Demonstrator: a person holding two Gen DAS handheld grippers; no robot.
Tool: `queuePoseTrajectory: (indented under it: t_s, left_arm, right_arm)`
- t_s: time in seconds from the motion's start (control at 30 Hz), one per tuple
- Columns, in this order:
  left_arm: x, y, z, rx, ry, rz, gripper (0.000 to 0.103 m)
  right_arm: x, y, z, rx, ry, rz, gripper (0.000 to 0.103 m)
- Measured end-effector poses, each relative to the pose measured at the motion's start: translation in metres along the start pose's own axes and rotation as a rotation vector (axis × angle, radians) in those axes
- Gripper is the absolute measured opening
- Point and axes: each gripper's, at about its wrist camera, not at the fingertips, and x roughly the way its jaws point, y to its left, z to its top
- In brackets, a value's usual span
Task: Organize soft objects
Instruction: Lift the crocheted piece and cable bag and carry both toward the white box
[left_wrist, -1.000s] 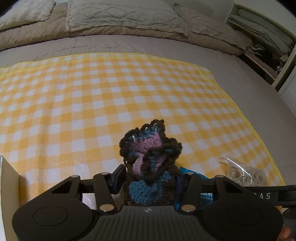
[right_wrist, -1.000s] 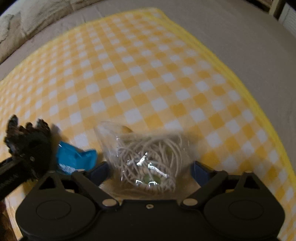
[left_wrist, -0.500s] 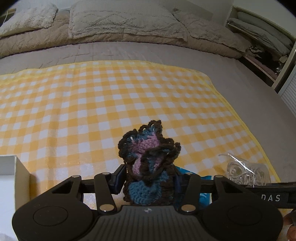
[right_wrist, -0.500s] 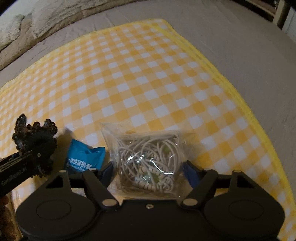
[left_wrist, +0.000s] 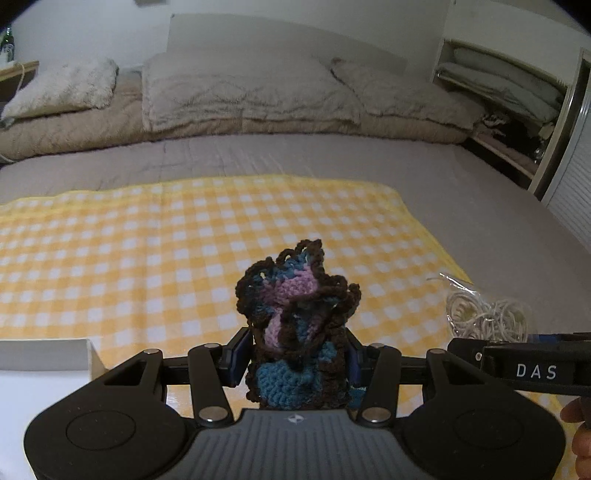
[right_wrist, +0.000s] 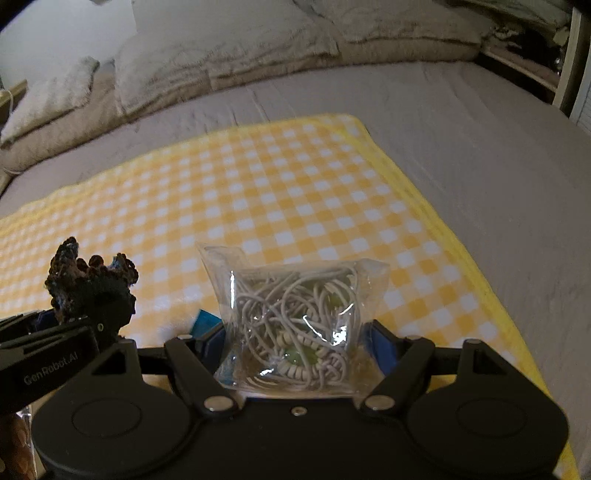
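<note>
My left gripper (left_wrist: 293, 356) is shut on a crocheted piece (left_wrist: 295, 321) of dark brown, blue and pink yarn, held upright above the yellow checked cloth (left_wrist: 147, 251). It also shows at the left of the right wrist view (right_wrist: 88, 284). My right gripper (right_wrist: 295, 341) is shut on a clear plastic bag of white cords (right_wrist: 295, 314), lifted off the cloth (right_wrist: 295, 192). The bag also shows at the right of the left wrist view (left_wrist: 487, 314). A small blue packet (right_wrist: 205, 321) lies on the cloth, mostly hidden behind the bag.
A white box (left_wrist: 44, 365) stands at the lower left. The cloth lies on a grey bed (left_wrist: 295, 155) with pillows (left_wrist: 243, 92) at the far end. An open shelf unit (left_wrist: 517, 110) stands to the right of the bed.
Both grippers have risen with their loads and tilted up; the pillows and wall have come into view. The right gripper has closed on the bag and lifted it off the cloth.
</note>
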Motion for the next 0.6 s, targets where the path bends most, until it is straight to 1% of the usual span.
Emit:
queuePoseTrajectory:
  t_s: [0.17,0.37,0.6]
  left_arm:
    - [-0.024,0.005,0.006,-0.011,-0.047,0.013,0.051]
    - [-0.051,0.018,0.007,-0.045,-0.096,0.03,0.051]
    - [-0.073,0.035,0.005,-0.069,-0.118,0.062,0.051]
  right_arm:
    - [-0.018,0.005,0.001,-0.016,-0.064,0.012,0.078]
    - [-0.034,0.011,0.001,-0.022,-0.103,0.043,0.078]
    - [-0.047,0.023,0.001,-0.034,-0.136,0.084,0.078]
